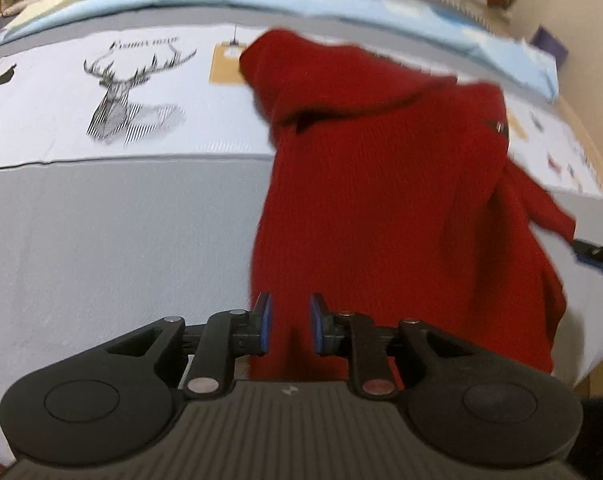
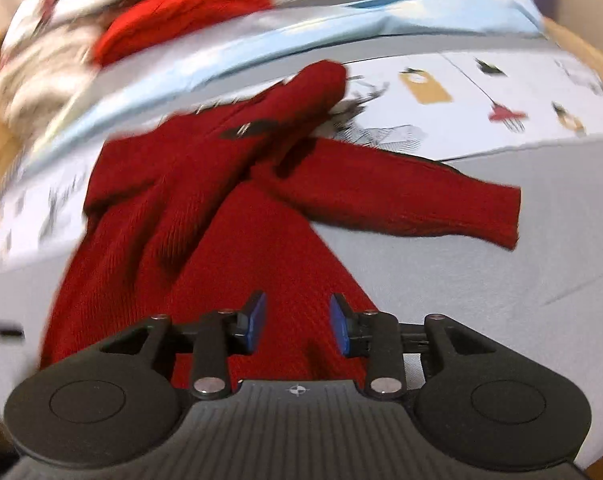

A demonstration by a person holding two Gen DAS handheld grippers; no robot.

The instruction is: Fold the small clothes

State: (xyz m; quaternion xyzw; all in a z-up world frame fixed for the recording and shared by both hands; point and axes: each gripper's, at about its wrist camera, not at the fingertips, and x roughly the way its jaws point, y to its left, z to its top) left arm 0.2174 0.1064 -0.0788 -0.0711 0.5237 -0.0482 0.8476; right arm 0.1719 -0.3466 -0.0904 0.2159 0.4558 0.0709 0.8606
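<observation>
Left-wrist view: a red knit garment [image 1: 381,200] lies crumpled on the grey sheet [image 1: 101,240], its near hem running under the left gripper [image 1: 289,328]. The blue pads [image 1: 264,326] stand slightly apart with red fabric seen in the gap; motion blur leaves it uncertain whether the cloth lies between them or only beneath, but no pad visibly presses on it. The garment's far end rises in a rounded fold over the printed cloth [image 1: 41,128], beside the deer print [image 1: 121,100]. A sleeve end trails toward the right edge, where a dark object [image 1: 597,254], possibly the other tool, enters. Open grey sheet fills the whole left half.

Right-wrist view: the same garment [image 2: 221,220] spreads diagonally from the right gripper [image 2: 297,328] toward the far left. These jaws stand wider apart, with knit surface showing between the pads [image 2: 257,320] and no contact seen. One sleeve [image 2: 421,204] extends flat to the right, its cuff edge resting on grey sheet [image 2: 501,300], which is bare beyond it. A pale blue cloth [image 2: 341,28] borders the far side, and a heap of other clothes [image 2: 61,40] sits at the far left corner.
</observation>
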